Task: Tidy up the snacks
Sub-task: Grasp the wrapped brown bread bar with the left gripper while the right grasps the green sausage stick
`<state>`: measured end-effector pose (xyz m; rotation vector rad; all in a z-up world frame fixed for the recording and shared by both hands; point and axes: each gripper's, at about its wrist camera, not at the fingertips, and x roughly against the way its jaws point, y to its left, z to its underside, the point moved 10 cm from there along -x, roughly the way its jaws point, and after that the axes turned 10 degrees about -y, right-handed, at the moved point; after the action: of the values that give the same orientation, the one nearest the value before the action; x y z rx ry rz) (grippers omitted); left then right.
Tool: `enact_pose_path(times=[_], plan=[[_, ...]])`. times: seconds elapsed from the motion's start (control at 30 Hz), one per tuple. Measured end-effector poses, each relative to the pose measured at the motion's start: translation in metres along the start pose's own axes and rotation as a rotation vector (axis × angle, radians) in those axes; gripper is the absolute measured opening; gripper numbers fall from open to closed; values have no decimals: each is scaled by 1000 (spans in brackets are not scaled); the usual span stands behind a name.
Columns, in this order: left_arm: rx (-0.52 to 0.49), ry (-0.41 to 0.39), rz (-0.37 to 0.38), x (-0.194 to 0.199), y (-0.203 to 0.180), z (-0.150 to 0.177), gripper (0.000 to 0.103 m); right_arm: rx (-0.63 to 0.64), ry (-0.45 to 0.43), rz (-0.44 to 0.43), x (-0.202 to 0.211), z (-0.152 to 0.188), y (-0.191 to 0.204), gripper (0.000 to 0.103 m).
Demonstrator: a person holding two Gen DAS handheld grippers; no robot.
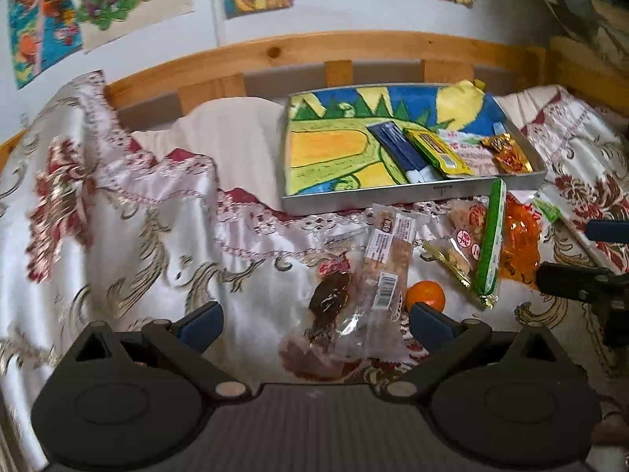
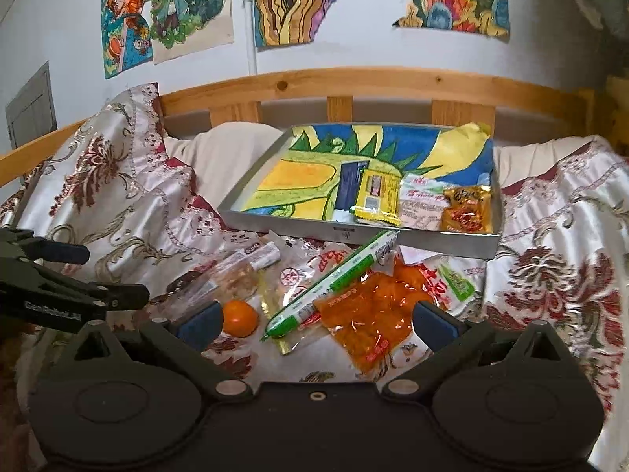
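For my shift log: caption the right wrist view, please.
Open right gripper above loose snacks: tangerine, green stick, orange packet; tray behind.

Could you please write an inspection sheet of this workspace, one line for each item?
Surface: bed covered by a satin floral cloth, wrinkled.
Job's things: metal tray holds four packets at its right side; loose in front lie a green stick, an orange packet, clear wrapped snacks and a small orange.
Clutter: nothing seen beyond the snacks.
Grippers: left gripper and right gripper both open, holding nothing, low over the loose snacks.
Cables: nothing seen.
Surroundings: wooden bed rail, white wall with coloured drawings.
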<state>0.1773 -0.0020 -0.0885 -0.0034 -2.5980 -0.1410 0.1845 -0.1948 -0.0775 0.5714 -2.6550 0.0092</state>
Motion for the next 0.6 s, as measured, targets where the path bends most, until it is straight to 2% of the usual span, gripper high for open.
enact_pose_path(times=[0.1,0.23,0.4,0.6], plan=[[-14,7,39,-10,-5,-3,102,-9,-15,-25,-17,0,-2,102],[-28,30,133,-24,-16,-5,102,-58,-53,-70,-35,-7,-4,100],[-45,41,187,-41,-25,-8,102,-113,-30,-107,-53,-6,-8,90],[-14,14,263,-57,-30,-18,96,-164,0,-120,-67,1,-16,89]])
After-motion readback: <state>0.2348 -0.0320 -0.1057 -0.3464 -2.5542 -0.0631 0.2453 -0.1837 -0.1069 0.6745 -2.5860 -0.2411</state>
